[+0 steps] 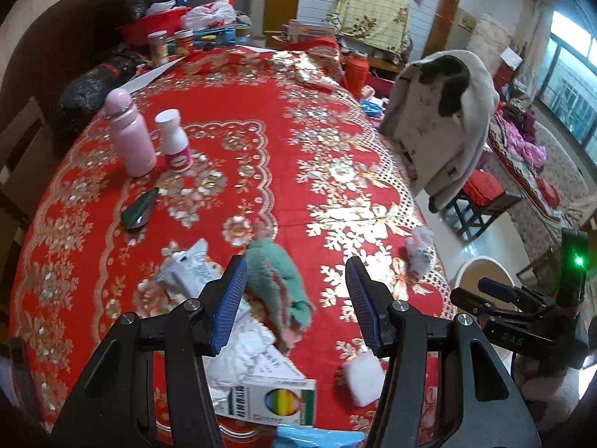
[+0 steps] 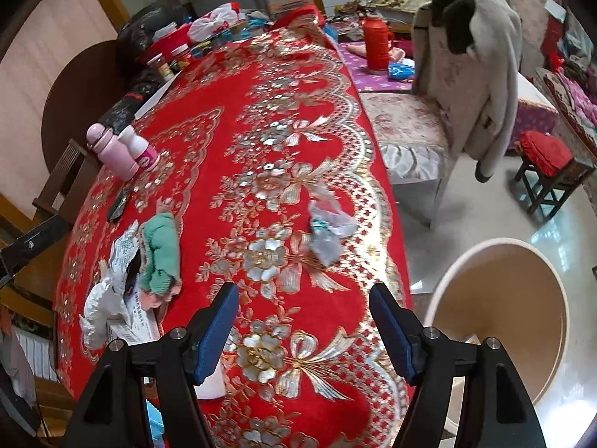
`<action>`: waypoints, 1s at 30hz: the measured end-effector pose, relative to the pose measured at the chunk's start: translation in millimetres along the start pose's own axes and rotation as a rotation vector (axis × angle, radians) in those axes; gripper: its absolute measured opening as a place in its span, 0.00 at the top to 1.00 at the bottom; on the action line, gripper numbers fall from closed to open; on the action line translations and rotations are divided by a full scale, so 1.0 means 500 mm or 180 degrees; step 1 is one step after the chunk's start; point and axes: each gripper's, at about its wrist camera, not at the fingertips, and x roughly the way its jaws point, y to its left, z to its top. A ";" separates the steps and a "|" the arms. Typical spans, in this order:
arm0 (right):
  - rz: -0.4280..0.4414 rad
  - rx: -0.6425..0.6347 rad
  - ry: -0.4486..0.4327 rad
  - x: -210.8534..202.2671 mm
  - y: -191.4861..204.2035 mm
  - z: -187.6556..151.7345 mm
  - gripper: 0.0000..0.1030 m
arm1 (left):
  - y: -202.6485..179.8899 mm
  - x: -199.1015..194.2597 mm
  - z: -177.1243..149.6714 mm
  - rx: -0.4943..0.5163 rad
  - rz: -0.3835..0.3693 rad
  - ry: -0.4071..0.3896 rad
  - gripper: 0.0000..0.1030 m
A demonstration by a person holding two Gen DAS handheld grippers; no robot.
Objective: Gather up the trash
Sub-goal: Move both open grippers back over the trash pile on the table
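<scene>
Our left tongs [image 1: 296,300] are spread wide and hold nothing; they hang just above a green knitted cloth [image 1: 278,272] that lies between the two blue pads [image 1: 229,304]. Under and beside this cloth we see crumpled white paper [image 1: 253,343], a printed leaflet [image 1: 186,265] and a medicine box with a rainbow circle [image 1: 276,399]. A white square packet [image 1: 363,379] lies near the right pad.

Our right tongs [image 2: 304,330] are also spread and empty, above the red floral tabletop [image 2: 231,142] close to its edge. Ahead of them a crumpled grey-white wrapper [image 2: 328,231] rests alone on the cloth, well apart from the paper pile on the left. Just beside the tabletop edge, on the floor to the right, stands a beige round bin [image 2: 503,321].

Farther away a pink flask [image 1: 130,134] and a white pill bottle [image 1: 175,140] stand upright near each other, and a dark green packet [image 1: 140,211] lies near them. A pale coat [image 2: 474,63] hangs over a chair.
</scene>
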 end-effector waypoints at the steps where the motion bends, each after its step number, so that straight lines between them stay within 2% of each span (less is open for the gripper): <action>1: 0.0006 -0.0013 0.0008 0.001 0.005 -0.001 0.32 | 0.007 0.000 -0.001 -0.0019 0.0016 0.0000 0.48; 20: 0.0085 -0.0141 0.0146 0.044 0.068 0.005 0.32 | 0.149 -0.004 -0.030 -0.0368 0.0212 0.0084 0.48; 30: 0.0257 -0.0263 0.0243 0.076 0.125 0.012 0.31 | 0.252 0.003 -0.068 -0.0724 0.0152 0.0290 0.48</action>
